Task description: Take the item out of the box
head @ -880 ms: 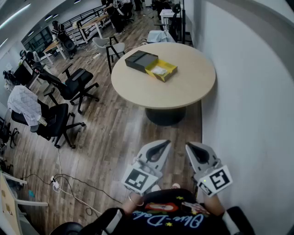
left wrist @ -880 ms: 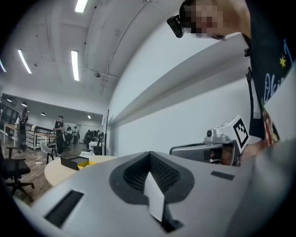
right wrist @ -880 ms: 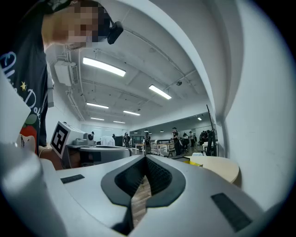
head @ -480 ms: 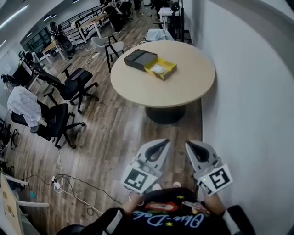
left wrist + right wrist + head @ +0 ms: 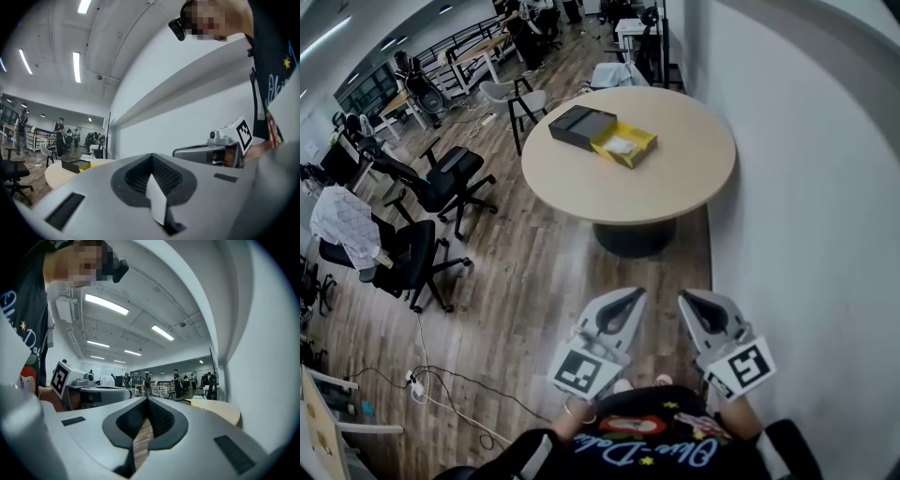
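A yellow open box [image 5: 628, 147] lies on the far side of a round beige table [image 5: 675, 183], and a white item [image 5: 620, 143] rests inside it. A black box part [image 5: 581, 126] sits against its left side. Both grippers are held low near my body, well short of the table. My left gripper [image 5: 633, 293] and right gripper [image 5: 686, 296] are shut with nothing in them. The left gripper view shows the shut left gripper [image 5: 151, 155] with the black box part [image 5: 75, 164] far off. Only the table edge [image 5: 220, 411] lies beyond the right gripper [image 5: 147, 400] in its own view.
A white wall [image 5: 806, 187] runs along the right, close to the table. Black office chairs [image 5: 441, 183] stand at the left, and one [image 5: 370, 239] has a white cloth over it. A pale chair [image 5: 520, 94] stands behind the table. Cables [image 5: 441, 380] lie on the wooden floor.
The table and chairs have drifted slightly up and left in the head view. Both grippers stay shut in the same place near my body.
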Demonstrator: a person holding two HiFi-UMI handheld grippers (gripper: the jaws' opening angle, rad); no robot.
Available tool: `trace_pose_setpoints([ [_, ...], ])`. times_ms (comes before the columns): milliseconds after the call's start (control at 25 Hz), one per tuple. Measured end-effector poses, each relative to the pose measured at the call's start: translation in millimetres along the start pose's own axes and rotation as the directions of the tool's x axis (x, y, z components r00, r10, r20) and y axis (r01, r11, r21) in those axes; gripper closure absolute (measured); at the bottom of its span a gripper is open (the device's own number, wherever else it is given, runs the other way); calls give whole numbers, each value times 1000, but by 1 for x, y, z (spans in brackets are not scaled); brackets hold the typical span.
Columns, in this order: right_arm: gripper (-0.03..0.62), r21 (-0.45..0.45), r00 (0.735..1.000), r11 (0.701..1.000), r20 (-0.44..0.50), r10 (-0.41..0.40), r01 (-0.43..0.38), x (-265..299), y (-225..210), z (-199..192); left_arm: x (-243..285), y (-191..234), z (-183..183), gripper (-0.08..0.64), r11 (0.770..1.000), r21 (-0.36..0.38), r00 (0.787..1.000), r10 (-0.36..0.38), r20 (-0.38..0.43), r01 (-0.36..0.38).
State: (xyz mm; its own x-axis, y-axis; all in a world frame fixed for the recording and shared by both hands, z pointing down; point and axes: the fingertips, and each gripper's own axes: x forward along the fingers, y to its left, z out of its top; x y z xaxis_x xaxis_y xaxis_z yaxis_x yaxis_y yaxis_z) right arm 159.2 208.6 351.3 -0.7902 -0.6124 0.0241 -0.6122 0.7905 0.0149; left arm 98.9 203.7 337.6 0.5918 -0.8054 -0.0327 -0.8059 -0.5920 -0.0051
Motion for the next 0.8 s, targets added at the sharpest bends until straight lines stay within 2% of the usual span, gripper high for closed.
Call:
trace_pose_setpoints([
  [240,595,-46,1000,999,-17,-8,8,8,2,-2,-3,11,0,566,1000,-6,1000,-7,19,7],
  [800,595,-28,999,998,-13,-49,49,34,27,-5,-28,40,-6,566,999,-11,999,-36,27,36],
])
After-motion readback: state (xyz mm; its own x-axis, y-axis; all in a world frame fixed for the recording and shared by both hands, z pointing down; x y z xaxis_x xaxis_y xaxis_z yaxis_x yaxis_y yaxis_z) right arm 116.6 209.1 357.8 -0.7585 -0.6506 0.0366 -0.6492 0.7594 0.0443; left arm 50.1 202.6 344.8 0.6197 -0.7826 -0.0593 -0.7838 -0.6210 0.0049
